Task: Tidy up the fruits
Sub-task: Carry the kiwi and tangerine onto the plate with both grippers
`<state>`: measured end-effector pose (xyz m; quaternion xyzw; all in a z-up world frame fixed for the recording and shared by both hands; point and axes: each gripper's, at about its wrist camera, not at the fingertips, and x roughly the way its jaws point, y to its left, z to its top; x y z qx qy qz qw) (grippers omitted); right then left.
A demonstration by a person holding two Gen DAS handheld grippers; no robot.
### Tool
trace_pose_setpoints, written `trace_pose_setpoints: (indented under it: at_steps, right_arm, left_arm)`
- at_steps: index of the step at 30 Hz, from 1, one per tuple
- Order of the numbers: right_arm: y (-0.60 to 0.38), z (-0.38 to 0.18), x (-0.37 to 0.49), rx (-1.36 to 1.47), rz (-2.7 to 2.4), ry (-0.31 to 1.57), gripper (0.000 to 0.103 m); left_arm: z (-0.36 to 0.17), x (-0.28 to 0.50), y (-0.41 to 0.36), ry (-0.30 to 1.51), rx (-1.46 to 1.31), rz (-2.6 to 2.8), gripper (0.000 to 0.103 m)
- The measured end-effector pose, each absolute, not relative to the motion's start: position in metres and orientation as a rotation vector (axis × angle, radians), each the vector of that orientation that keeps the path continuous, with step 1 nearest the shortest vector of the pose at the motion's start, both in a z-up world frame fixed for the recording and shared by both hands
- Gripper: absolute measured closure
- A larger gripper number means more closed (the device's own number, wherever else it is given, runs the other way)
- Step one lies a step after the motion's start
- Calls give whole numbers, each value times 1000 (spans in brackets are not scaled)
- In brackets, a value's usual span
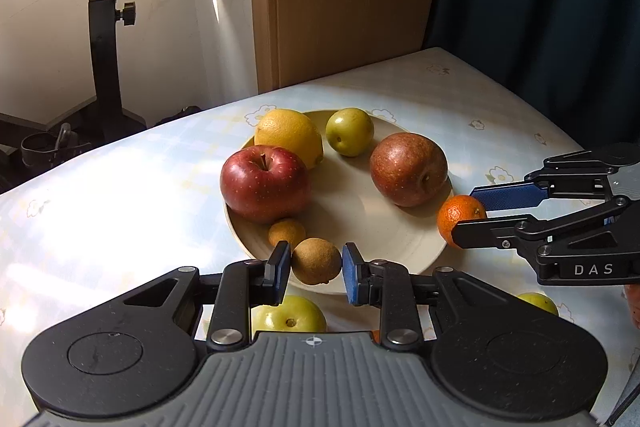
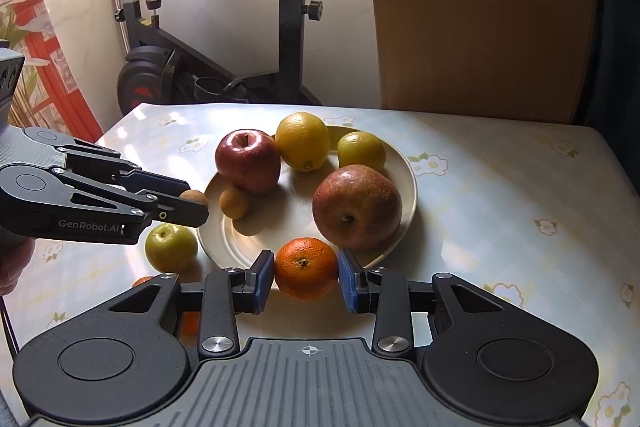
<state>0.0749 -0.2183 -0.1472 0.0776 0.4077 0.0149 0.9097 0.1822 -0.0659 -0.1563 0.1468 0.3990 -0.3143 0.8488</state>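
I had both hands loaded at once, each carrying a fruit toward the plate (image 1: pixel 400 259) in the middle of each frame. My left hand-held gripper (image 1: pixel 316 269) was clamped on a small brown fruit (image 1: pixel 316 261), a longan or something like it, its blue pads pressing either side; in the right wrist view that same gripper reached in from the left edge of the frame, with the fruit at the plate's rim. My right hand-held gripper (image 2: pixel 306 281) was closed on a mandarin (image 2: pixel 306 267), held at the plate's near rim low in that frame.

I judged both fruits were held low and close to the rim so they could be set down without rolling.

The cream plate sat on the flowered desk (image 2: pixel 500 187) and already held a red apple (image 2: pixel 248 159), a lemon (image 2: pixel 303 140), a green plum-like fruit (image 2: pixel 361 155), a duller russet apple (image 2: pixel 357 207) and a second small brown fruit (image 2: pixel 234 202). Another green fruit (image 2: pixel 171 246) lay on the desk just left of the plate, not yet gathered, and a bit of orange showed under my right gripper, too hidden to name.
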Motion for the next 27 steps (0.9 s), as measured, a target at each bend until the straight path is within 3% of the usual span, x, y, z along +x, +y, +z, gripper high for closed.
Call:
trace_pose_setpoints:
  at_steps: [27]
  right_arm:
    - [-215,-151,86,165,20,856,69]
  left_arm:
    - [-172,205,-60,876,310,-597,73]
